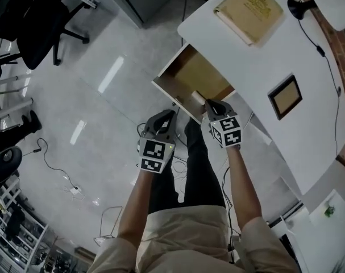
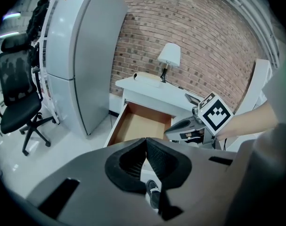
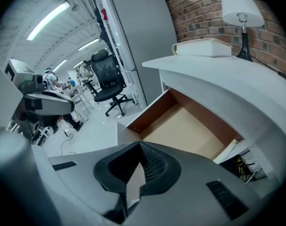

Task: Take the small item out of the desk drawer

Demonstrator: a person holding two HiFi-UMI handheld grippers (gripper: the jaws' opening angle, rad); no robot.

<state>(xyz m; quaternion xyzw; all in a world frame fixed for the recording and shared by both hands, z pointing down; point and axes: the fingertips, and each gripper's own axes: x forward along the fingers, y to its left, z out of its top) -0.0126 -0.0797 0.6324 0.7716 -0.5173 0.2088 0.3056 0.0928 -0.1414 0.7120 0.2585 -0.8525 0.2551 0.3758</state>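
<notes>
The wooden desk drawer (image 1: 189,75) stands pulled open under the white desk (image 1: 308,118), and its floor (image 3: 185,128) looks bare. My right gripper (image 1: 207,103) hangs at the drawer's near front corner, shut on a small pale item (image 1: 196,99). The same item (image 3: 134,182) shows as a thin light sliver between the right gripper (image 3: 140,149) pads. My left gripper (image 1: 171,114) is a little left of the drawer, over the floor, shut with nothing in it. Seen in the left gripper view, the left gripper (image 2: 145,141) has its jaws meeting and faces the drawer (image 2: 142,124) and the right gripper (image 2: 187,126).
On the desk lie a tan book (image 1: 249,10), a framed picture (image 1: 285,96) and a lamp (image 1: 300,7) with its cord. A tall grey cabinet (image 2: 86,55) stands left of the drawer. An office chair (image 1: 38,21) and cables (image 1: 64,181) are on the tiled floor. The person's legs (image 1: 186,175) are below the grippers.
</notes>
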